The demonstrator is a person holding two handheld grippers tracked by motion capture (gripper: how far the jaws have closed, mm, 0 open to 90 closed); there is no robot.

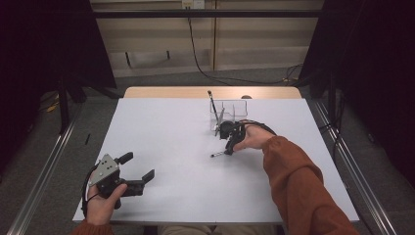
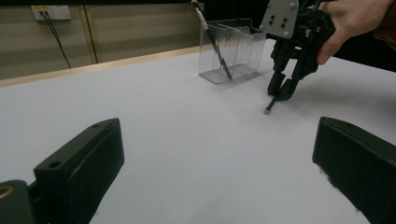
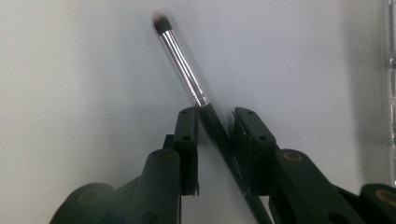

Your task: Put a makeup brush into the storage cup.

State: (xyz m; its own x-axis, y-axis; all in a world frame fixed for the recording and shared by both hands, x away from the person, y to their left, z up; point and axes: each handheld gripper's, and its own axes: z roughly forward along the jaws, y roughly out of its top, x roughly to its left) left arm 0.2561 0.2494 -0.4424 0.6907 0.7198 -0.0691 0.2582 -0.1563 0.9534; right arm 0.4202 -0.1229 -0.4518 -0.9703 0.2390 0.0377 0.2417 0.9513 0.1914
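At the near edge of the white table (image 1: pixel 161 196), the left gripper (image 1: pixel 142 169) rests in the person's hand with its jaws spread wide and nothing between them, pointing across the table toward the work.

Farther out, right of centre, the right gripper (image 1: pixel 228 148) points down at a small makeup brush (image 3: pixel 182 65) lying flat on the table. Seen from the right gripper view, the brush's dark handle runs slantwise through the narrowed gap between the two pads (image 3: pixel 187 140): one pad sits against the handle just below the silver ferrule, while the other looks a shade clear of it, so a firm grip cannot be confirmed yet.

Just beyond the hand stands a clear divided organizer (image 1: pixel 230 113), with another brush (image 1: pixel 213 108) already leaning upright in one compartment.

The step would likely go best if the jaws finish closing squarely on the handle before any lift, since a slanted, slender shaft may swivel or slip. A straight rise, then tipping the brush upright over an open compartment, looks the safest route.
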